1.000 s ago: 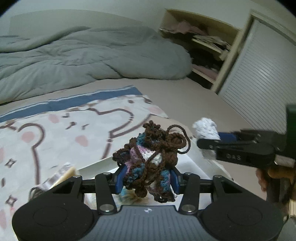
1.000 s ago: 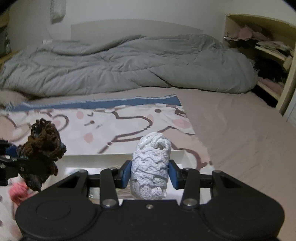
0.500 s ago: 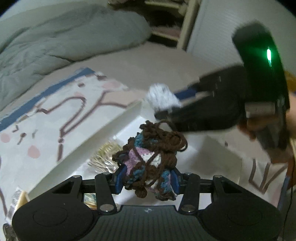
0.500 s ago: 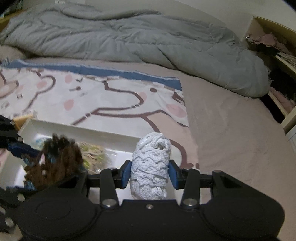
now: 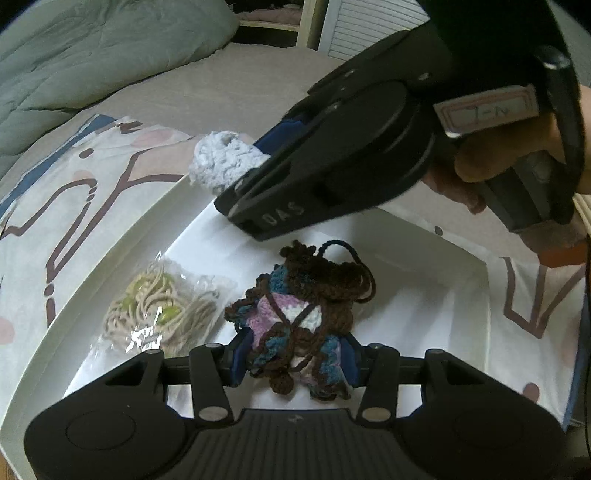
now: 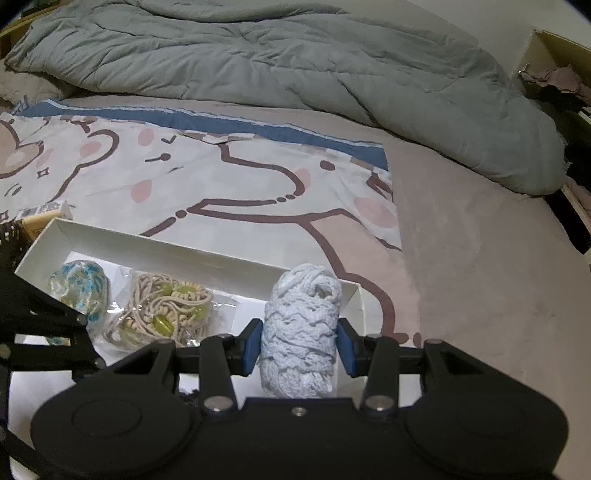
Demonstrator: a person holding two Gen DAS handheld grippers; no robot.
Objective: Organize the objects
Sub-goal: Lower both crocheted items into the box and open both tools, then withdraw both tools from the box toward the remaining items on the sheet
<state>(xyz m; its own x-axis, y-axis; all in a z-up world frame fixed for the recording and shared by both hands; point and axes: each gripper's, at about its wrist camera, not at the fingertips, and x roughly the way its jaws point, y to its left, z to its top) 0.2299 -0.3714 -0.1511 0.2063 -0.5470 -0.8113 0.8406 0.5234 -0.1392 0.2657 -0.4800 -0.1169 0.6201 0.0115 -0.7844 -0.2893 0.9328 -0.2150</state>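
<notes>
So we've got the white box point(image 6: 207, 254) as our anchor, sitting on a cartoon bear blanket point(image 6: 229, 177) spread over a pinkish-beige bed sheet point(image 6: 480, 258). Beyond the box, at the far end of the bed, a big grey duvet point(image 6: 295, 62) is bunched up. Off to the far right of the box there's a shelf unit point(image 6: 554, 74) stuffed with clothes, and in the left wrist view a white louvered door point(image 5: 369, 22) shows past the box.

Inside the box we can see a clear bag of beige cord with green beads point(image 6: 166, 314) near the middle, and just left of it a blue-and-white crochet ball point(image 6: 79, 288) near the left end. Outside the box's left corner lies a small printed packet point(image 6: 44, 214); can't tell what it is.

Now the tongs. Our left gripper point(image 5: 295, 363) is clamped on a brown, blue and purple crochet bundle point(image 5: 303, 314), held over the box floor just right of the bead bag. Whether the bundle touches the floor, we can't tell. Our right gripper point(image 6: 299, 349) is squeezed shut on a white crochet roll point(image 6: 301, 332), hanging over the right end of the box near the far wall. From the left wrist view, the right gripper's black body and the hand point(image 5: 517, 155) holding it block most of the box's far right side.
</notes>
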